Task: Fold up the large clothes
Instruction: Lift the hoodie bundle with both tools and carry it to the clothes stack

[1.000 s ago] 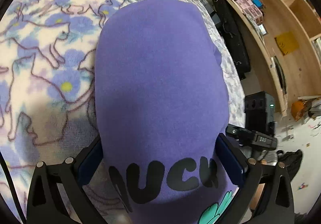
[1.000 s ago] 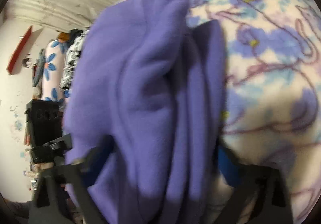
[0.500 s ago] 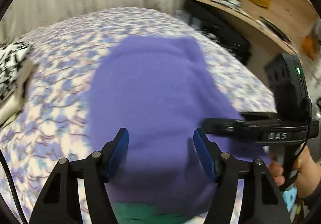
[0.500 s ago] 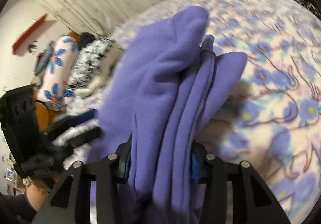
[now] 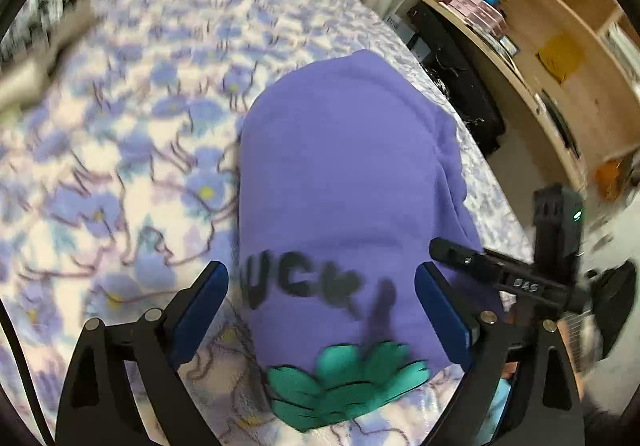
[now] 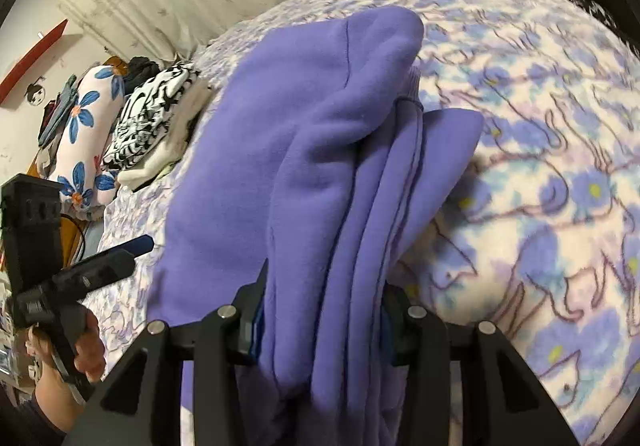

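A folded purple fleece sweatshirt (image 5: pixel 344 182) with black letters and a green print lies on the flowered bedspread (image 5: pixel 120 150). My left gripper (image 5: pixel 322 300) is open, its blue pads on either side of the garment's near end without pinching it. My right gripper (image 6: pixel 320 320) is shut on the stacked folds of the same sweatshirt (image 6: pixel 304 150) along its side edge. The right gripper also shows in the left wrist view (image 5: pixel 500 270), at the garment's right edge. The left gripper shows in the right wrist view (image 6: pixel 108 266), left of the garment.
Folded black-and-white clothes (image 6: pixel 152 114) and a flowered bolster (image 6: pixel 88 134) lie at the far side of the bed. A wooden shelf unit (image 5: pixel 560 46) and a black case (image 5: pixel 460 74) stand beside the bed on the right.
My left gripper has opened off the sweatshirt and drawn back, so the garment's printed end now lies on the bed. The right gripper closed on the side folds and still holds them.
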{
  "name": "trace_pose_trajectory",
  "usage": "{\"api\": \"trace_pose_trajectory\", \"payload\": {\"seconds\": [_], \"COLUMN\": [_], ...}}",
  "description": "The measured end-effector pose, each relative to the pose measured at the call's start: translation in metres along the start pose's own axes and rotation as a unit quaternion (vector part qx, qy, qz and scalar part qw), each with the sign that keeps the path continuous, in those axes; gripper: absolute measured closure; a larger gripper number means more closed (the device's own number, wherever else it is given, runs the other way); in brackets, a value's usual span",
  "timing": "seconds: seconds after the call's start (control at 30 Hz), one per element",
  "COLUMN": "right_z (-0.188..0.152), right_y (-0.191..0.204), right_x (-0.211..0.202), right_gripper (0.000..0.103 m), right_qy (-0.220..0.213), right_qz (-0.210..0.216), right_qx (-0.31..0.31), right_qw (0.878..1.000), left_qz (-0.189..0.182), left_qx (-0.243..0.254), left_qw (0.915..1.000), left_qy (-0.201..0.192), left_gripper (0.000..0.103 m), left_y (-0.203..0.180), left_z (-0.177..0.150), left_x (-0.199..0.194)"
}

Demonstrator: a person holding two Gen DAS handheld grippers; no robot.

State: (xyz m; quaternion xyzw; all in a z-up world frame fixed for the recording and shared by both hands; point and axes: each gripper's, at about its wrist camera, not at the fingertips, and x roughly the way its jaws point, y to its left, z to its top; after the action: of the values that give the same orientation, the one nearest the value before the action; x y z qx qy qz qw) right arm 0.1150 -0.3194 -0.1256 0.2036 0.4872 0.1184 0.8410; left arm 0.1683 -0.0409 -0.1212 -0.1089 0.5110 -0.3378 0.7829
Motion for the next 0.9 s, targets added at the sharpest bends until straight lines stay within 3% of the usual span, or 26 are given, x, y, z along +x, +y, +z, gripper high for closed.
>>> {"api": "trace_pose_trajectory", "payload": {"seconds": [0.13,0.23,0.37,0.47,0.7,0.9], "right_z": [-0.001,-0.002,-0.003,-0.004,-0.004,-0.001], "right_y": [-0.028,-0.035,-0.04,-0.046,-0.035,0.0], "right_x": [0.009,0.01,0.014,0.016,0.011,-0.008], "right_gripper": [0.061,0.061,0.06,0.06,0.061,0.062], "right_qy": [0.011,0.013,0.016,0.017,0.007,-0.017], "right_qz": [0.033,0.051,0.062,0.071,0.062,0.065], "right_qx": [0.034,0.036,0.035,0.046,0.035,0.018], "right_qw": [0.999,0.998,0.997,0.996,0.997,0.998], "left_qz": [-0.046,-0.081,-0.143,-0.164,-0.134,-0.123], "left_qx": [-0.016,-0.031,-0.054,-0.049,0.002,0.02], "left_qw": [0.998,0.9943,0.9833,0.9795,0.989,0.9918], "left_qy": [0.04,0.062,0.099,0.106,0.064,0.031], "left_gripper": [0.009,0.001,0.0,0.0,0.002,0.004], "left_y": [0.017,0.026,0.033,0.034,0.006,-0.011], "left_z": [0.008,0.015,0.024,0.027,0.024,0.031], "left_x": [0.029,0.05,0.082,0.096,0.084,0.035]}}
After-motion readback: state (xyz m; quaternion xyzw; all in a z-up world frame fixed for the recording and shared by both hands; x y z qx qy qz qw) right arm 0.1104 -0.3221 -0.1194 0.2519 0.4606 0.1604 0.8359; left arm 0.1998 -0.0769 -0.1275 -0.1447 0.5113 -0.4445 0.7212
